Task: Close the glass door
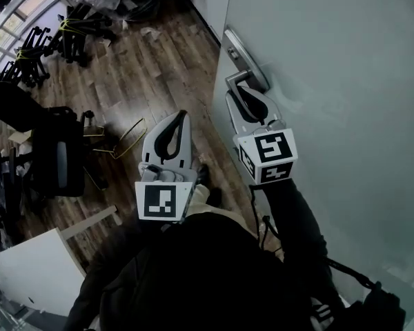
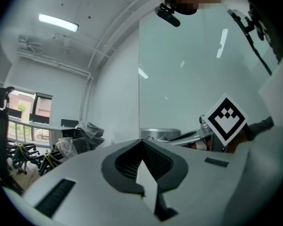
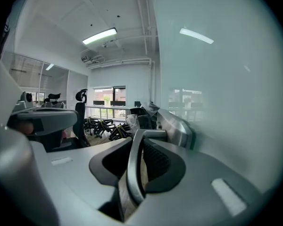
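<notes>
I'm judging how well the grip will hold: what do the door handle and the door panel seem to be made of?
Door handle: likely metal with a brushed, satin silver finish; it shows soft highlights where the right tongs clamp it. Door panel: looks like frosted or tinted glass, smooth and pale green-grey, faintly reflecting ceiling lights.
</notes>
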The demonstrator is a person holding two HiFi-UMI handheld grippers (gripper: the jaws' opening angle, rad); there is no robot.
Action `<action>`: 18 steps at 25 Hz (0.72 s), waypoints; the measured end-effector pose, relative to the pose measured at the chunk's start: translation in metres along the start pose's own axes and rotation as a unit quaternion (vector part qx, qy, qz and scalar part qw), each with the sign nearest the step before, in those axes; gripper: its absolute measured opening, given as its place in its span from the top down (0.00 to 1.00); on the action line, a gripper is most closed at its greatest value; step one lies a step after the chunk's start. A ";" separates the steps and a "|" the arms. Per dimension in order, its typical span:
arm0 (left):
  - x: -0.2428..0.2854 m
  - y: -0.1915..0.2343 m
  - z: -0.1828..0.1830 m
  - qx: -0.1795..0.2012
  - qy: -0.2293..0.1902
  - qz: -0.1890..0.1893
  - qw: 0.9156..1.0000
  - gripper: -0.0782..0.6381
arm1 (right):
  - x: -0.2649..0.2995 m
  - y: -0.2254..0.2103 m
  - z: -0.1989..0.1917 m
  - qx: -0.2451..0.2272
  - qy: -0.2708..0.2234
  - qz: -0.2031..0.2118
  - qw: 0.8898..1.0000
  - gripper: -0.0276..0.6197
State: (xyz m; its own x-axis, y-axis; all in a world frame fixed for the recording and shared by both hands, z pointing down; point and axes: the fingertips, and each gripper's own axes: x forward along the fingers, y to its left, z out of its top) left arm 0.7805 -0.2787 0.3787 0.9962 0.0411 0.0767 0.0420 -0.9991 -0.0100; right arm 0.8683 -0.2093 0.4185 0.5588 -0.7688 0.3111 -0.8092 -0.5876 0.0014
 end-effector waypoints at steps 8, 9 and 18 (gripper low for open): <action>-0.083 0.012 -0.006 -0.016 0.000 0.087 0.996 0.90 | -0.004 0.063 -0.011 -0.009 -0.001 0.049 0.999 0.85; -0.092 0.016 -0.004 -0.019 -0.003 0.095 0.995 0.90 | -0.005 0.071 -0.011 -0.009 -0.001 0.055 0.998 0.85; -0.169 0.039 -0.017 -0.017 -0.006 0.115 0.993 0.90 | -0.021 0.148 -0.010 -0.020 -0.007 0.094 0.995 0.85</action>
State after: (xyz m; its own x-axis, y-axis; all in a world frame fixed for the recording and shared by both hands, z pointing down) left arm 0.6129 -0.3250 0.3824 0.9798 -0.1893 0.0650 -0.1901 -0.9817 0.0072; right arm 0.7348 -0.2777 0.4221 0.3990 -0.8681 0.2953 -0.9062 -0.4224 -0.0172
